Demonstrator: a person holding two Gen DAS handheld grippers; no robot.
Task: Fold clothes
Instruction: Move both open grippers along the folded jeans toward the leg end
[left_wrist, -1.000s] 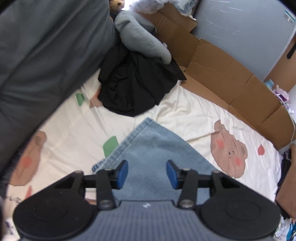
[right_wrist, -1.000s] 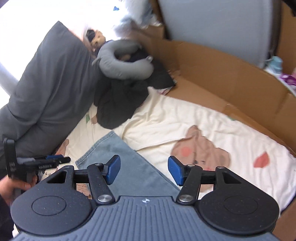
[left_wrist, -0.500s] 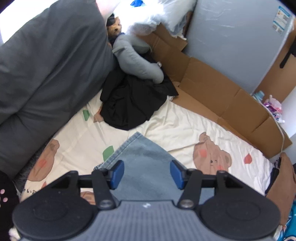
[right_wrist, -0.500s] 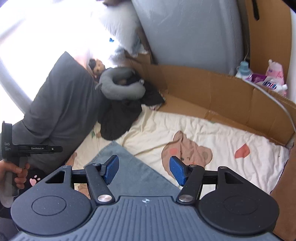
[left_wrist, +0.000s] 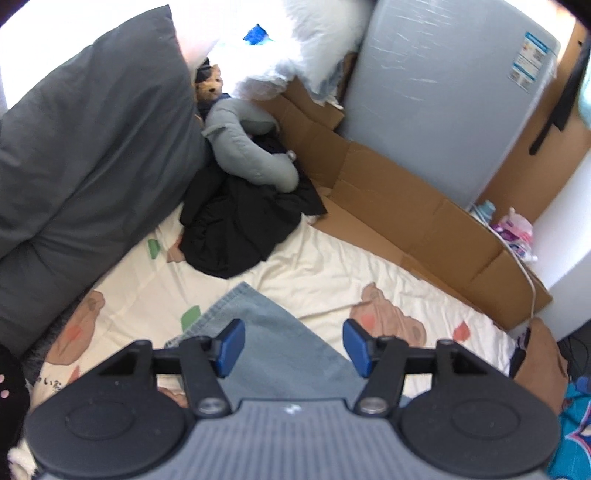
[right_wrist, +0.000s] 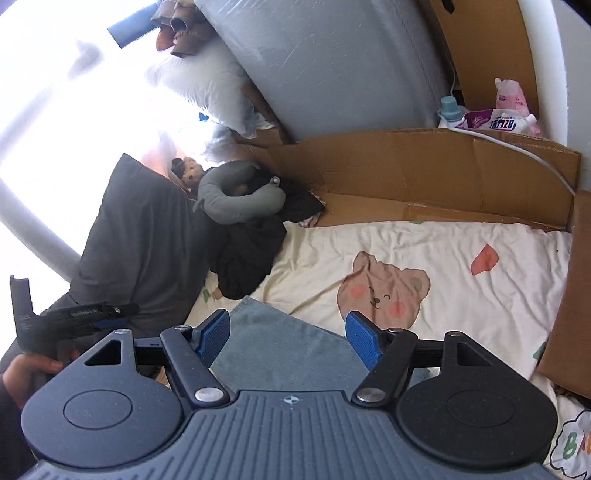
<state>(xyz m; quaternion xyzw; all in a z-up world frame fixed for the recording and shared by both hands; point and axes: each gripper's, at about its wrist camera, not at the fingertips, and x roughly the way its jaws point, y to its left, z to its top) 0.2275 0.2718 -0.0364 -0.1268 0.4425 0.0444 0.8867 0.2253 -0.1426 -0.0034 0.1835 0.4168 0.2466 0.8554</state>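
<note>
A folded blue denim garment (left_wrist: 280, 343) lies flat on the cream bear-print sheet (left_wrist: 332, 266), one corner pointing away from me. My left gripper (left_wrist: 291, 349) hovers above it, open, nothing between its blue pads. The right wrist view shows the same denim (right_wrist: 284, 343) below my right gripper (right_wrist: 288, 341), which is also open and empty. At that view's left edge a hand holds the left gripper (right_wrist: 74, 317); its fingertips are hidden from that side. A crumpled black garment (left_wrist: 240, 221) lies heaped farther back on the sheet.
A big grey pillow (left_wrist: 85, 177) borders the bed's left side. A grey neck pillow (left_wrist: 251, 155) and a small plush toy (left_wrist: 212, 83) sit behind the black heap. Flattened cardboard (left_wrist: 406, 206) lines the far edge below a grey upright panel (left_wrist: 436, 96). Bottles and pouches (right_wrist: 491, 114) stand behind the cardboard.
Both grippers have risen and drawn back from the denim, so more of the room shows. Both stay open and empty. The denim has not moved.
</note>
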